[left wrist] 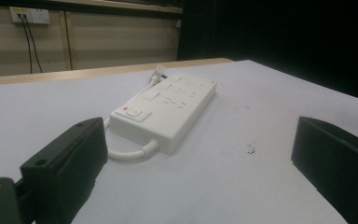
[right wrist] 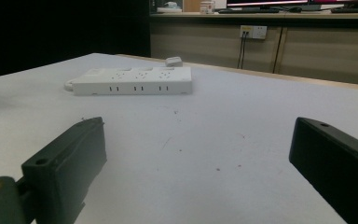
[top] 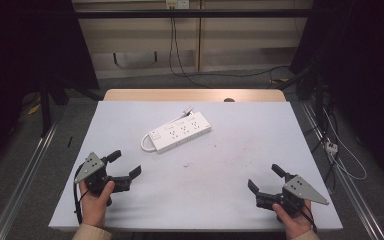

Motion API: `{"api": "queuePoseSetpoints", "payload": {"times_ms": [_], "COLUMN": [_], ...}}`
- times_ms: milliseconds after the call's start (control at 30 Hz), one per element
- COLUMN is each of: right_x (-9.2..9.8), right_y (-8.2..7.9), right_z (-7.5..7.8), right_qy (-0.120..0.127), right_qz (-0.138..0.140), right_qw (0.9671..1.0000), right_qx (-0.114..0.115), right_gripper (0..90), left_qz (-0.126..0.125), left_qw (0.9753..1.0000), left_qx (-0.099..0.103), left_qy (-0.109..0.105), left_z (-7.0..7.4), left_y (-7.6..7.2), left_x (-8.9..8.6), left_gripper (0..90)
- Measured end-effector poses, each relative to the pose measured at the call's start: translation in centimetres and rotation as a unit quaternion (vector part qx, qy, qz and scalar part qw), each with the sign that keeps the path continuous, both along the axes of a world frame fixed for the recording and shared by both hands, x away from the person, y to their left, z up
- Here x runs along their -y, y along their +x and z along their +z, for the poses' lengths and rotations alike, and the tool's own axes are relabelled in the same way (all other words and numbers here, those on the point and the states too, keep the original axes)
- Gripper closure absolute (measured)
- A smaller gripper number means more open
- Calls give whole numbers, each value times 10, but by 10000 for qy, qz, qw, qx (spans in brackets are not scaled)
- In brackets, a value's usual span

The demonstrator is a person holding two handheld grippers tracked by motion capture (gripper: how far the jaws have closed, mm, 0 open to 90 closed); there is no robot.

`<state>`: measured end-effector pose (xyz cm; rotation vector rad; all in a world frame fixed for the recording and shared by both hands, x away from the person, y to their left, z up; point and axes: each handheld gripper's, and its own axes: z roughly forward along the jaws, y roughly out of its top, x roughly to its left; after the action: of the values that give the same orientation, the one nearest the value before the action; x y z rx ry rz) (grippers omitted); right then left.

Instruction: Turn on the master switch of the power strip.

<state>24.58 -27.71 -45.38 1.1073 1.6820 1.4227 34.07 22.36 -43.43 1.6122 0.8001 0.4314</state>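
In the high view, a white power strip lies slantwise on the pale table, a little behind the middle and nearer the left half. Its short cord loops round at its near-left end, and its plug rests at its far end. The left gripper sits near the front left corner, held in the person's left hand. Its jaws stand wide apart and hold nothing; they point toward the middle of the table, with the strip well apart from them, ahead and to the right. The right gripper sits near the front right corner in the right hand. Its jaws are also spread wide and empty, pointing up and left across the bare tabletop. Neither gripper touches the strip.

In the left gripper view, the two black jaws rise at the bottom corners, far apart, with bare table between them. The power strip lies beyond the gap, closer to the left jaw, its red-marked switch at the near end and the cord curling beneath it. A small speck lies on the table to the strip's right.

In the right gripper view, the jaws again stand wide at the lower corners, gripping nothing. The power strip lies far off, up and left of the gap, seen side-on. Faint reddish marks dot the table between.
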Motion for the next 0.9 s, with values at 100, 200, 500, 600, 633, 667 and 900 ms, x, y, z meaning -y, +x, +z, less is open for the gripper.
{"api": "queuePoseSetpoints", "payload": {"times_ms": [100,200,500,600,633,667,900], "right_x": [0,-1,1,0,-1,-1,0], "right_y": [0,-1,0,0,0,0,0], "right_z": [0,0,0,1,1,1,1], "right_qy": [-12,17,31,28,19,19,22], "right_qz": [6,-32,-13,1,14,14,33], "right_qw": [10000,10000,10000,10000,10000,10000,10000], "right_qx": [0,14,24,27,26,26,55], "right_gripper": [34,34,35,36,35,35,36], "left_qz": [7,-43,58,111,121,140,259], "left_qw": [10000,9999,9995,9995,9995,9994,9991], "left_qx": [-82,-133,-241,-271,-291,-301,-339], "left_qy": [-24,63,170,118,99,108,76], "left_z": [2,2,-2,-3,-3,-4,-6], "left_y": [4,9,19,24,25,27,37], "left_x": [3,10,15,15,15,15,17], "left_gripper": [34,34,40,42,46,46,56]}}
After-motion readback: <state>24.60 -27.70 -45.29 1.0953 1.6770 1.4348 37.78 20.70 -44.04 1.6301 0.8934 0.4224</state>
